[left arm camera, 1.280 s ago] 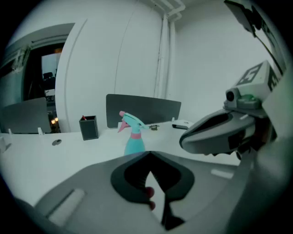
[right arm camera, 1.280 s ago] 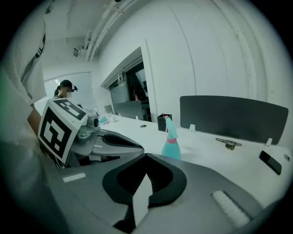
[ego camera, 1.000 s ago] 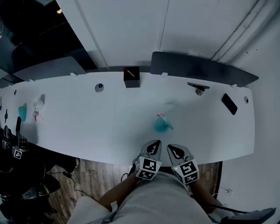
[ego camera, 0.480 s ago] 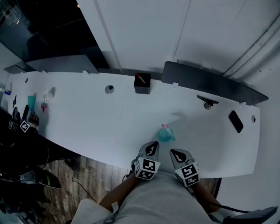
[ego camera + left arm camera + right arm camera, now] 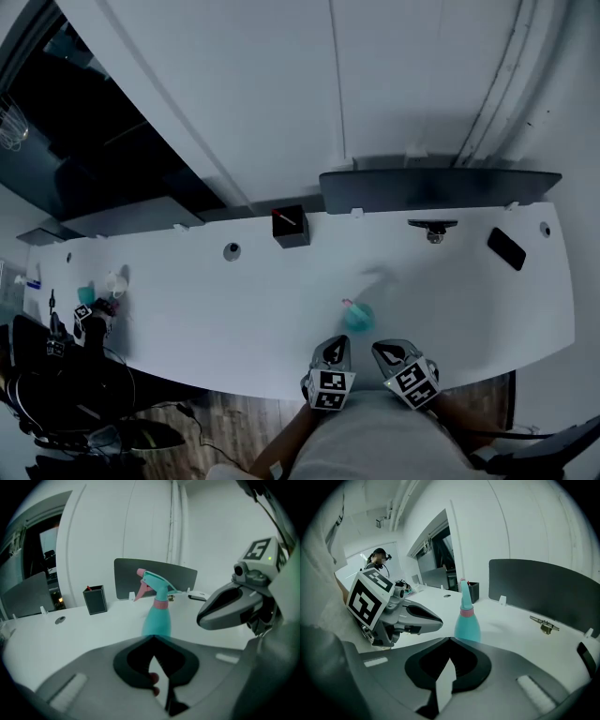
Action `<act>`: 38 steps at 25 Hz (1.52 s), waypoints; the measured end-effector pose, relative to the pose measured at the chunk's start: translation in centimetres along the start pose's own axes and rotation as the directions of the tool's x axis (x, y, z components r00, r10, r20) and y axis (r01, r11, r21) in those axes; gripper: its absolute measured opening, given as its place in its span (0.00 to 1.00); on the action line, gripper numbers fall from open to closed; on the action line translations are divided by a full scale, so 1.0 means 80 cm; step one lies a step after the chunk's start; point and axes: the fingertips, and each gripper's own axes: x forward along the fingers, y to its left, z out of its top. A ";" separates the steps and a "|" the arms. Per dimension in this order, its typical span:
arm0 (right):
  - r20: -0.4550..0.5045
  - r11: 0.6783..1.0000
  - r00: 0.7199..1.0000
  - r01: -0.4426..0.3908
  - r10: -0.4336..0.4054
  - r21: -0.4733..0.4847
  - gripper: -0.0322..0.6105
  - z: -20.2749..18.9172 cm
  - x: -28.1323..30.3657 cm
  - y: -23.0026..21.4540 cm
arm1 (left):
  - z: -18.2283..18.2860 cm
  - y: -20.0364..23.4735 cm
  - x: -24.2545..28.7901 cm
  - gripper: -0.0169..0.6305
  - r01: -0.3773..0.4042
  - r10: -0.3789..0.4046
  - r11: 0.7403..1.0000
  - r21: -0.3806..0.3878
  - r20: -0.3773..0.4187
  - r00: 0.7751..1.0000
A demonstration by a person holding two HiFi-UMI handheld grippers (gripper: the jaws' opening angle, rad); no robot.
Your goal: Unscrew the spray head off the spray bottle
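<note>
A teal spray bottle (image 5: 358,317) with a teal and pink spray head (image 5: 154,584) stands upright on the white table (image 5: 234,309), near its front edge. My left gripper (image 5: 335,346) and right gripper (image 5: 393,351) are side by side just short of the bottle, both pointing at it and apart from it. In the left gripper view the bottle (image 5: 157,618) rises right beyond my shut, empty jaws. In the right gripper view the bottle (image 5: 467,623) stands ahead of the jaws, which are likewise shut on nothing, with the left gripper (image 5: 412,616) beside them.
A black pen box (image 5: 290,227), a dark divider panel (image 5: 431,187), a metal clamp (image 5: 432,228) and a black phone (image 5: 506,248) lie along the table's back. Far left are another spray bottle (image 5: 86,295) and a person (image 5: 379,559) with other marker cubes.
The head view has tilted up, showing more wall. Both grippers stay shut and side by side, and now sit a little closer to the bottle.
</note>
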 end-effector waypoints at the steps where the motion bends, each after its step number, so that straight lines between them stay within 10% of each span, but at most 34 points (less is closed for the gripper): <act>1: 0.006 1.000 1.000 0.004 -0.004 0.001 0.05 0.001 0.001 -0.003 | 0.000 0.001 0.002 0.03 -0.001 0.001 1.000 0.003 -0.003 1.000; 14: 0.037 0.999 0.999 0.029 -0.031 0.046 0.05 -0.001 -0.008 -0.006 | 0.001 0.000 0.013 0.03 -0.024 0.023 0.996 0.082 0.002 1.000; 17: 0.037 0.998 0.999 0.035 -0.037 0.044 0.05 -0.002 -0.010 -0.008 | 0.001 -0.003 0.026 0.44 0.008 -0.008 0.995 0.096 0.003 1.000; 21: 0.036 0.998 0.998 0.047 -0.048 0.048 0.05 -0.005 -0.014 -0.013 | -0.009 -0.005 0.047 0.61 0.041 -0.038 0.994 0.100 -0.029 0.999; 38: 0.018 0.991 0.995 0.092 -0.095 0.096 0.05 -0.012 -0.034 -0.038 | -0.018 -0.012 0.132 0.71 0.120 -0.083 0.963 0.243 -0.156 0.984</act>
